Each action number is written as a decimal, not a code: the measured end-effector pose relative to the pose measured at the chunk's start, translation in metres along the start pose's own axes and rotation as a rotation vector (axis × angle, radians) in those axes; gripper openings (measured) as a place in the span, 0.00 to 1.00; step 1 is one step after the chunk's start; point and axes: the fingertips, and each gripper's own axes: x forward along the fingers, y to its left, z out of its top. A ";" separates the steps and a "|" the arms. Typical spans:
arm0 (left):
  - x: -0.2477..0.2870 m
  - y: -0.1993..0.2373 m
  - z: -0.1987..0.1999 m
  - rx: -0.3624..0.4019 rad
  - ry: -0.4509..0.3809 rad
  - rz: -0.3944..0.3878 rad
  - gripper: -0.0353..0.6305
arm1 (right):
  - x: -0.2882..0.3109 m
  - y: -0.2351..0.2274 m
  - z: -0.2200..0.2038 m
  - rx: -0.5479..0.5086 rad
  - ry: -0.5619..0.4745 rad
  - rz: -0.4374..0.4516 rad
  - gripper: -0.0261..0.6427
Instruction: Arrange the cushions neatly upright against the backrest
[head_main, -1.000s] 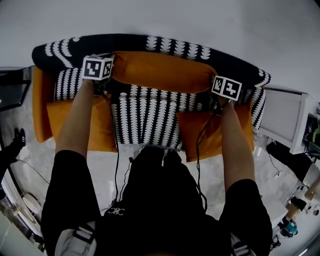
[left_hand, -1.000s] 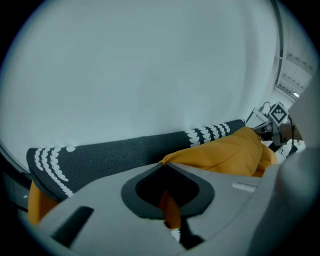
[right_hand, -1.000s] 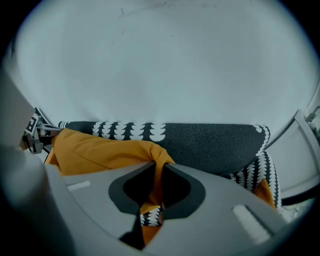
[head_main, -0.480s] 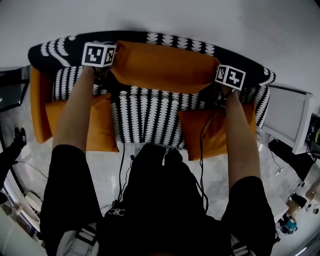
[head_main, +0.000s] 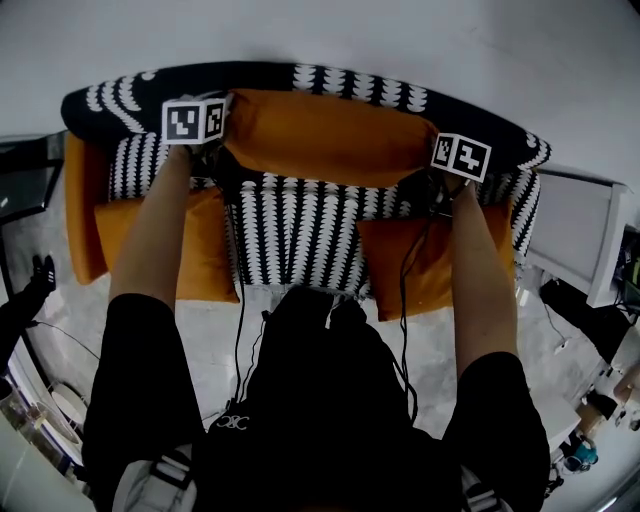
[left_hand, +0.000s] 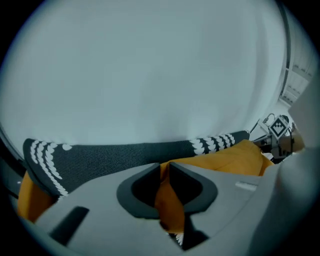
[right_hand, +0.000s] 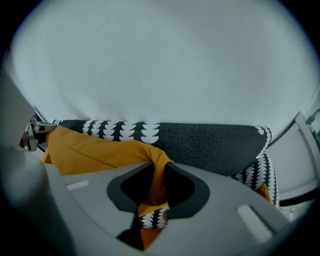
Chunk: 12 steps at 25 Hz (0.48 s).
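A long orange cushion (head_main: 330, 135) lies lengthwise along the black-and-white patterned backrest (head_main: 300, 78) of the sofa. My left gripper (head_main: 215, 160) pinches its left end and my right gripper (head_main: 428, 185) its right end. In the left gripper view, orange fabric (left_hand: 225, 160) fills the narrow gap of the left gripper (left_hand: 165, 167). In the right gripper view, a fold of the cushion (right_hand: 95, 150) hangs between the pads of the right gripper (right_hand: 159, 170). Both pairs of jaws have just been opening slightly, with fabric still between them.
Two square orange cushions lie flat on the seat, one at the left (head_main: 200, 250) and one at the right (head_main: 410, 265). Another orange cushion (head_main: 80, 210) stands at the left armrest. A white side table (head_main: 580, 240) stands to the right of the sofa.
Both grippers and the long cushion have shifted a little up toward the backrest. The left gripper's marker cube has rolled slightly.
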 end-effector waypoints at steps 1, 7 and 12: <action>-0.008 -0.001 0.005 0.002 -0.024 0.010 0.20 | -0.005 0.000 -0.001 -0.001 -0.011 -0.006 0.16; -0.051 -0.021 0.028 0.088 -0.092 0.112 0.31 | -0.045 -0.011 0.004 0.024 -0.178 -0.069 0.33; -0.087 -0.053 0.034 0.041 -0.145 0.133 0.10 | -0.098 -0.007 0.028 0.022 -0.317 -0.044 0.26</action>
